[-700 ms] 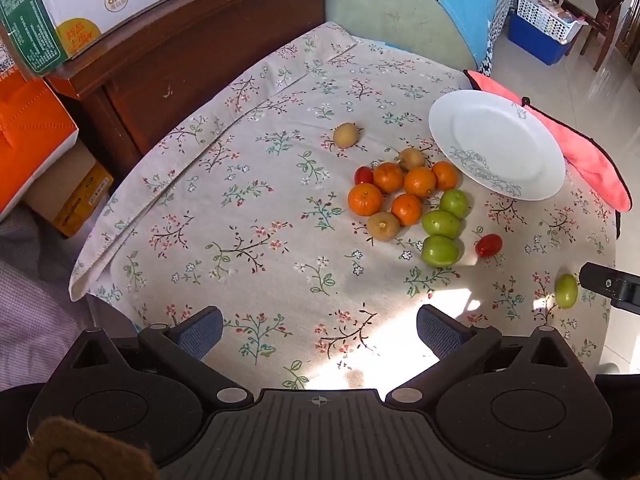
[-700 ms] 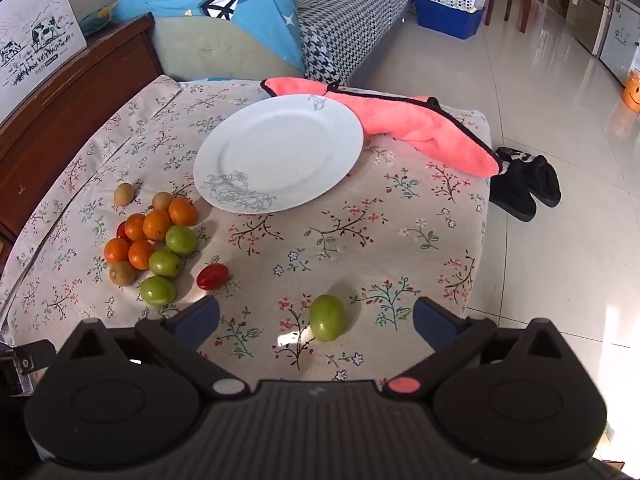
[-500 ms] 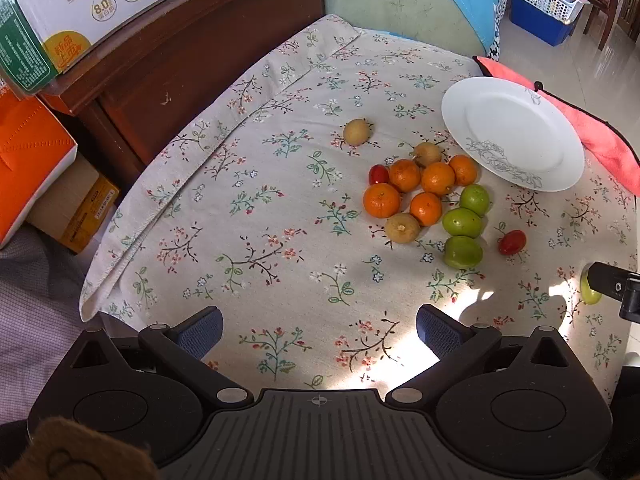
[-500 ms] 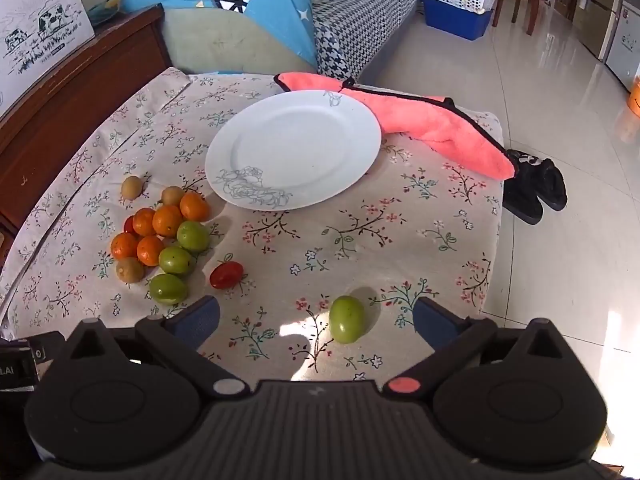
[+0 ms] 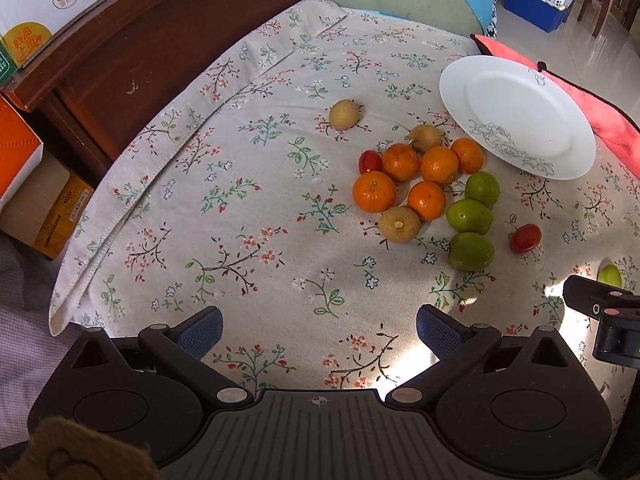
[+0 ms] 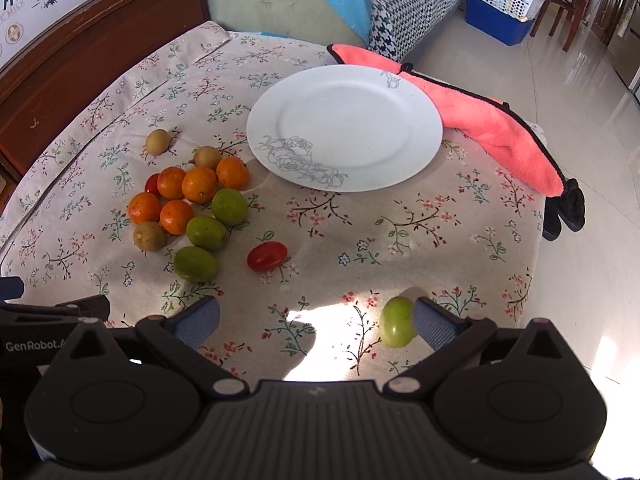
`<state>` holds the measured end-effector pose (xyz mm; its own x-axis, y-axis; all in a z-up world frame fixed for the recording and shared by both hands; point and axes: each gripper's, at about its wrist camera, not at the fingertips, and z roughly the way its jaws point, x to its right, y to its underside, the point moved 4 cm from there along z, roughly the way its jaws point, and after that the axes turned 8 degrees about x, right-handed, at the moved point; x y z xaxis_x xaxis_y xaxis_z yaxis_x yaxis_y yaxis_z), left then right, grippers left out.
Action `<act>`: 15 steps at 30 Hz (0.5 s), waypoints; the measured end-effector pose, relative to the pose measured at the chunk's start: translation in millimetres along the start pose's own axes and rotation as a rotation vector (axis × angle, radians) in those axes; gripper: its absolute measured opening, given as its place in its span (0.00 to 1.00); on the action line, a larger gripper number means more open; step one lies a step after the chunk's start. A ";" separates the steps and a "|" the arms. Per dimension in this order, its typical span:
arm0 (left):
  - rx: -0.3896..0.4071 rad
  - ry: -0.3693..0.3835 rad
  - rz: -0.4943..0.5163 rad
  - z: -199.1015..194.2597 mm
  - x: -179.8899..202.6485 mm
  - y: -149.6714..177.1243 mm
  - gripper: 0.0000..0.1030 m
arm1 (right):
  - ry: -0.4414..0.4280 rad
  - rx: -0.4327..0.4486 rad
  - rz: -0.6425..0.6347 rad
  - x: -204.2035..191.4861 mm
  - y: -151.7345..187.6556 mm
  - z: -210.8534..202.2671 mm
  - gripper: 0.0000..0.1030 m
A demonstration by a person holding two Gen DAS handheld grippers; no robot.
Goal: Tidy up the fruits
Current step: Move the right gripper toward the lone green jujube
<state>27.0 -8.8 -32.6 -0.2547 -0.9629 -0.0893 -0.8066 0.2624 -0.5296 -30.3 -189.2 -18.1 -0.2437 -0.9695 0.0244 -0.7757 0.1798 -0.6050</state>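
Note:
A pile of several oranges (image 5: 400, 184) (image 6: 192, 196), green fruits (image 5: 470, 216) (image 6: 206, 232) and brown fruits (image 5: 399, 224) lies on the floral tablecloth, left of an empty white plate (image 5: 520, 120) (image 6: 344, 128). A red tomato (image 6: 267, 256) (image 5: 525, 238) lies apart. A lone green fruit (image 6: 398, 322) lies just inside my right gripper's (image 6: 316, 320) right fingertip. My right gripper is open and empty. My left gripper (image 5: 318, 326) is open and empty, above bare cloth in front of the pile.
A pink towel (image 6: 492, 132) lies past the plate at the table's right edge. A dark wooden cabinet (image 5: 160, 48) with boxes stands to the left. A sofa (image 6: 400, 0) is behind. The table edge drops to tiled floor (image 6: 592, 120) on the right.
Both grippers have moved forward and lower toward the table. The lone green fruit has shifted from between the right fingers to beside the right fingertip. Both stay open.

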 end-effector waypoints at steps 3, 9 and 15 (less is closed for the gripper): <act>0.001 0.005 -0.002 0.1 1.4 0.8 1.00 | -0.023 -0.021 0.036 2.9 1.2 3.1 0.99; 0.025 -0.007 0.008 -1.5 4.6 -0.5 1.00 | -0.021 -0.022 0.024 -0.7 2.3 5.0 0.99; 0.033 -0.005 0.003 -1.4 6.5 -1.4 1.00 | -0.021 -0.025 0.031 -1.8 2.7 6.7 0.99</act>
<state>25.7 -15.3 -31.2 -0.2547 -0.9624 -0.0948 -0.7878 0.2634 -0.5568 -28.1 -188.1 -25.2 -0.2555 -0.9667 -0.0111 -0.7824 0.2136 -0.5850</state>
